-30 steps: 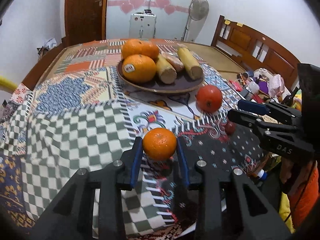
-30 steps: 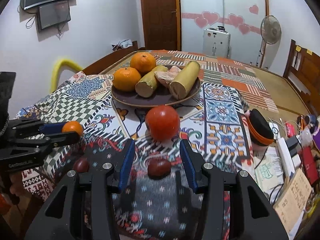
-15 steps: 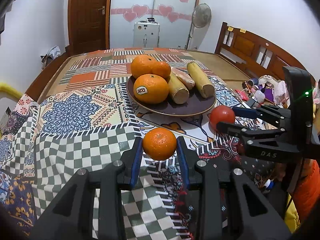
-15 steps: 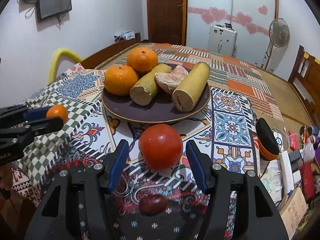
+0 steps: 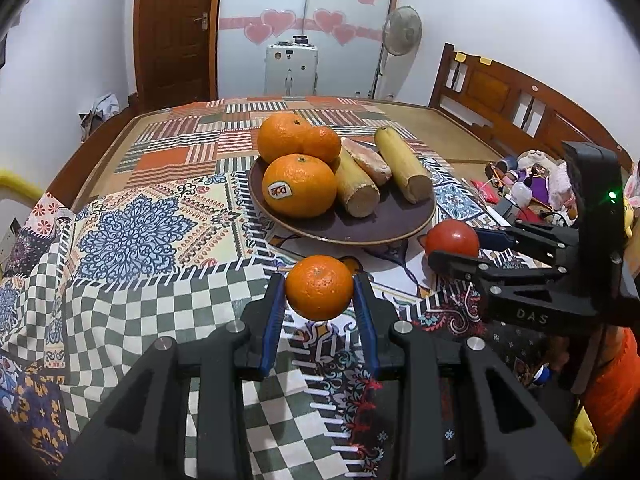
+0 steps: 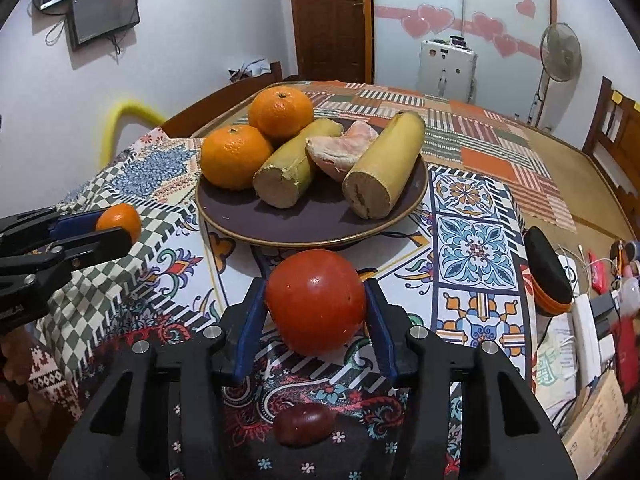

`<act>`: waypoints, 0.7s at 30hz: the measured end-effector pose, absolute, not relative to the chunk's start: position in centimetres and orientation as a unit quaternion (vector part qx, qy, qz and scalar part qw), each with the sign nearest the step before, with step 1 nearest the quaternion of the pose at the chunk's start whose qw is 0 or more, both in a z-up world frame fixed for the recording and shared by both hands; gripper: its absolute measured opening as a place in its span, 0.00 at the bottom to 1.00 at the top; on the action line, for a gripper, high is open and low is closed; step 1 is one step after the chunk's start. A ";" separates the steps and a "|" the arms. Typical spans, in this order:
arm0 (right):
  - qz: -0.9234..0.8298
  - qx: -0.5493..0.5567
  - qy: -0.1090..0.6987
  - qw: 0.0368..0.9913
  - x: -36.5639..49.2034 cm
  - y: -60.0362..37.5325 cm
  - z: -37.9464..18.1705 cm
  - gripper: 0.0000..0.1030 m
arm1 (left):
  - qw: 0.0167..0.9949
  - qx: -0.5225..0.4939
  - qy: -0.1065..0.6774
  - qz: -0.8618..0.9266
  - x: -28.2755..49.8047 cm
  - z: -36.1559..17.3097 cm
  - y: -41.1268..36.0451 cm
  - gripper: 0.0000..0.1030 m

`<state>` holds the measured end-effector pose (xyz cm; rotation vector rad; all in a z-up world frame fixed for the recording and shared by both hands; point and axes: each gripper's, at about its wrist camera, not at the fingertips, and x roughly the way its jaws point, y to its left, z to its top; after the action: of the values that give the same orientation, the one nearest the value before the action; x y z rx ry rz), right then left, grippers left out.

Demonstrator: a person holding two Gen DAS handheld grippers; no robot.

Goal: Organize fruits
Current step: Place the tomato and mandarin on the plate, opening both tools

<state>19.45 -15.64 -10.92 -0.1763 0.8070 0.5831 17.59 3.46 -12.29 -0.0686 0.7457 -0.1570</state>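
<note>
My left gripper is shut on a small orange and holds it just above the patterned tablecloth, in front of the dark brown plate. That plate carries three larger oranges, two yellow cut stalks and a pinkish piece. My right gripper has a red tomato between its blue pads; its jaws are closing and both pads touch the fruit. The tomato sits near the plate's front rim. A small dark red fruit lies on the cloth under the right gripper.
A black and orange case and cluttered small items line the table's right edge. A wooden bench back stands to the right. At the far wall are a white appliance, a fan and a brown door.
My right gripper moved forward from over the small dark fruit to the tomato, spread wider, then closed onto it. My left gripper, still holding the small orange, moved closer to the plate.
</note>
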 end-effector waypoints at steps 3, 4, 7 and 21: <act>0.283 -0.077 0.377 0.879 19.2 -15.8 -10.2 0.43 | 0.929 -0.030 0.360 -0.077 18.0 -11.8 3.2 0.33; 0.284 -0.075 0.373 0.880 19.2 -15.8 -9.9 0.43 | 0.930 -0.028 0.358 -0.077 18.1 -11.6 3.0 0.33; 0.287 -0.071 0.364 0.883 19.4 -15.9 -9.3 0.43 | 0.933 -0.023 0.350 -0.077 18.5 -11.0 2.7 0.33; 0.299 -0.076 0.347 0.886 21.6 -14.6 -8.5 0.43 | 0.934 -0.022 0.345 -0.087 22.0 -10.8 1.3 0.33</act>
<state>21.63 -14.57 -8.49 -0.1583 0.7221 0.6208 22.00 1.25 -10.83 -0.0450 0.7064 -0.1787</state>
